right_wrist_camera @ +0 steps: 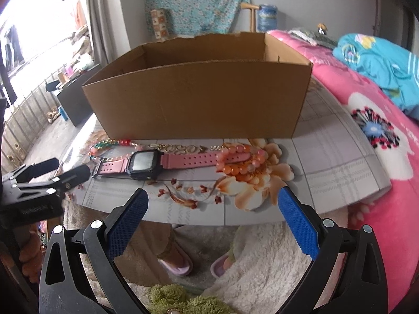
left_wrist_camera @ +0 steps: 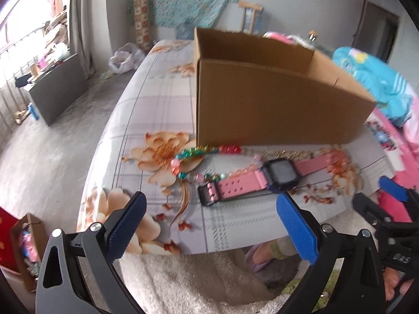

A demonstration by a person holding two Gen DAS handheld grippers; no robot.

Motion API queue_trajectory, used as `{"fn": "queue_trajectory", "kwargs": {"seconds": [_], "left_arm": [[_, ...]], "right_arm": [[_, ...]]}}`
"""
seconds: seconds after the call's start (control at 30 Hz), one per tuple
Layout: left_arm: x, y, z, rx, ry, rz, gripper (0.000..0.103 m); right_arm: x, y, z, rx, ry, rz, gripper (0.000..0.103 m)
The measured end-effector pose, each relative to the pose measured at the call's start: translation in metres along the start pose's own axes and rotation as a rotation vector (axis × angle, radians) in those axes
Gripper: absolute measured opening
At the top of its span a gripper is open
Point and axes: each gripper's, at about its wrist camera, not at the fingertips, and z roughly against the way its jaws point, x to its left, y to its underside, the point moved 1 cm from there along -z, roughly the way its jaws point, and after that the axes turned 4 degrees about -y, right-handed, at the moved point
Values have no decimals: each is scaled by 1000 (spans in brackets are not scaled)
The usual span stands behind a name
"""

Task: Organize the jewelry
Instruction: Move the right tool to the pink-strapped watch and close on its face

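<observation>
A pink-strapped digital watch (left_wrist_camera: 251,180) (right_wrist_camera: 146,163) lies flat on the floral cloth in front of an open cardboard box (left_wrist_camera: 275,104) (right_wrist_camera: 199,99). A colourful beaded necklace (left_wrist_camera: 204,154) (right_wrist_camera: 110,145) curls beside its left end. An orange bead bracelet (right_wrist_camera: 241,162) rests on the strap's right end, and a gold chain (right_wrist_camera: 180,148) lies along the box's base. My left gripper (left_wrist_camera: 210,204) hangs open just short of the watch, nothing between its fingers. My right gripper (right_wrist_camera: 213,201) stands open over the table's front edge, empty. The right gripper (left_wrist_camera: 385,196) shows in the left wrist view, and the left gripper (right_wrist_camera: 69,168) in the right.
The table (right_wrist_camera: 327,162) ends just ahead of both grippers, with a fluffy white rug and a person's slippered feet (right_wrist_camera: 178,259) below. A pink blanket (right_wrist_camera: 379,157) and blue clothes lie to the right. A small box (left_wrist_camera: 26,246) of items sits on the floor, left.
</observation>
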Motion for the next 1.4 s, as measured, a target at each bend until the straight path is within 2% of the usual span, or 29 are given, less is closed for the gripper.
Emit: {"fn": "queue_trajectory", "kwargs": {"seconds": [0.1,0.2,0.3,0.43,0.5,0.57,0.7,0.83,0.93,1.03,1.2,1.23,1.27,1.3,1.4], "left_arm": [[12,-9,3,-35,61,37,97],[18,-14,9,-54,60,65,97],[16,-13,10,-63,44,97,97],[20,-9,8,-66,42,112,97],[23,-5,11,-76,37,96,97],[25,-3,11,-72,26,77,97],[22,3,12,-73,7,11,97],[5,10,12,-86,-26,-116,97],[-10,13,11,-101,-31,-210,96],[-24,13,7,-109,-41,-288,89],[-44,15,-3,-133,-74,-412,71],[-49,15,-7,-130,-67,-442,70],[-52,15,-10,-126,-61,-467,65],[-57,16,-13,-126,-61,-500,62],[-65,17,-20,-133,-62,-558,56]], "right_arm": [[4,-3,3,-35,-34,71,95],[11,-11,2,-59,-95,156,95],[24,-23,-3,-65,-176,255,89],[43,-35,-22,-10,-324,371,77],[55,-39,-35,24,-373,464,75],[61,-39,-42,49,-384,530,70],[67,-38,-63,150,-396,682,62],[67,-34,-75,244,-400,789,51],[67,-31,-77,273,-393,855,49],[64,-35,-76,305,-429,865,47],[55,-52,-79,372,-517,803,44],[54,-54,-77,374,-529,797,33],[51,-60,-72,381,-569,778,16],[50,-66,-72,394,-585,763,6],[43,-76,-74,426,-582,738,3]]}}
